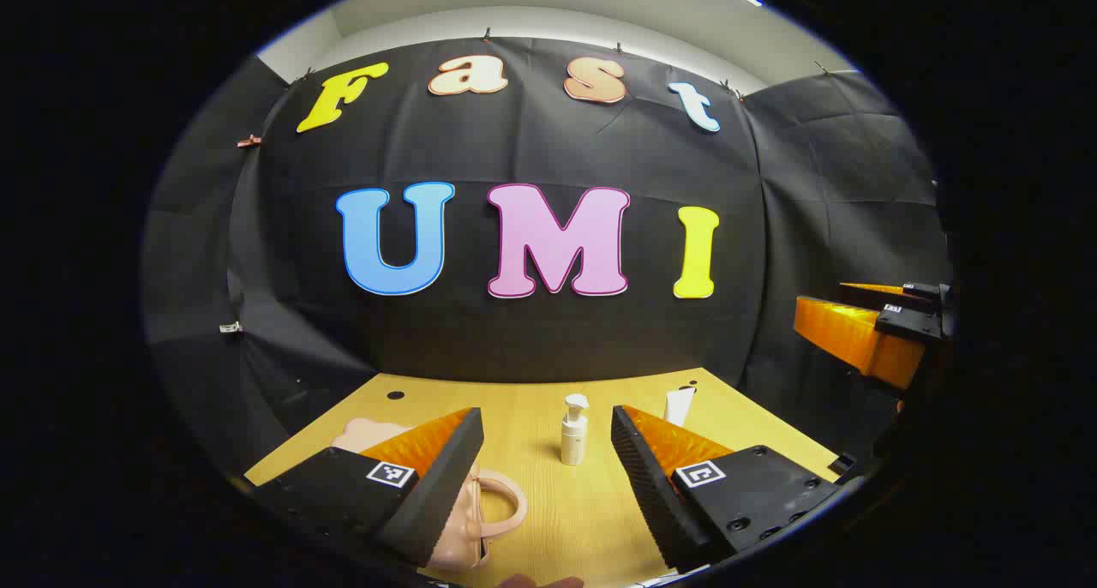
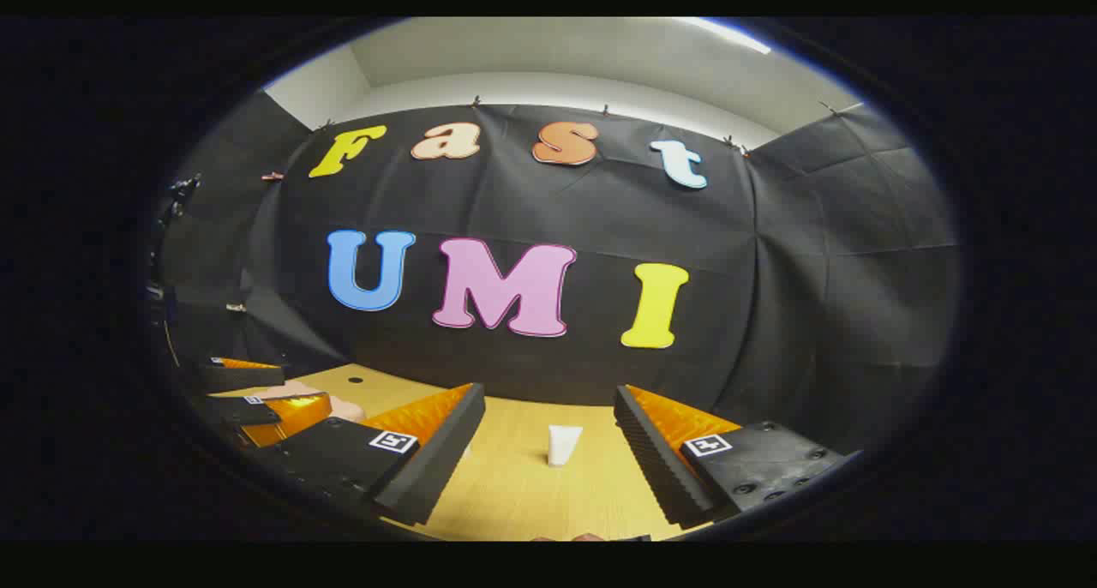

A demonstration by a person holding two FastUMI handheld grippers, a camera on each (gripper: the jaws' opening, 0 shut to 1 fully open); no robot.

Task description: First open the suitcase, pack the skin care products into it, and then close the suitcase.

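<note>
Fingers: I hold both the left gripper [image 1: 547, 468] and right gripper [image 2: 548, 451] wide apart, gripping nothing, hovering clear for approach. Pink suitcase [image 1: 467, 519]: closed, near left on the table [image 1: 591, 519], under my left finger. Pump bottle [image 1: 573, 431] and white tube [image 2: 563, 444]: upright farther right, awaiting packing.
</note>
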